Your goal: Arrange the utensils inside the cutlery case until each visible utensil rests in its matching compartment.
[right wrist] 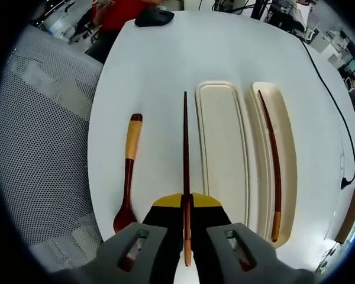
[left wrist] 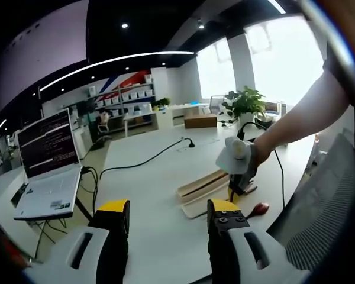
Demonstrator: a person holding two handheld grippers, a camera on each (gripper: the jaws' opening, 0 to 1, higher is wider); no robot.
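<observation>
Bright window glare, perhaps overexposed; fisheye-warped edges.

The white table (left wrist: 160, 177) is being viewed from low and farther back in the left gripper view, facing the room. In the right gripper view it is being looked down on closely. The cutlery case (right wrist: 242, 154) (left wrist: 204, 188) is being shared.

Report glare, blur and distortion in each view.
Left gripper view: bright windows blow out, fisheye bends the ceiling light strip. Right gripper view: even light, sharp on the dark wooden chopstick, white round table edge bowed by the lens.
</observation>
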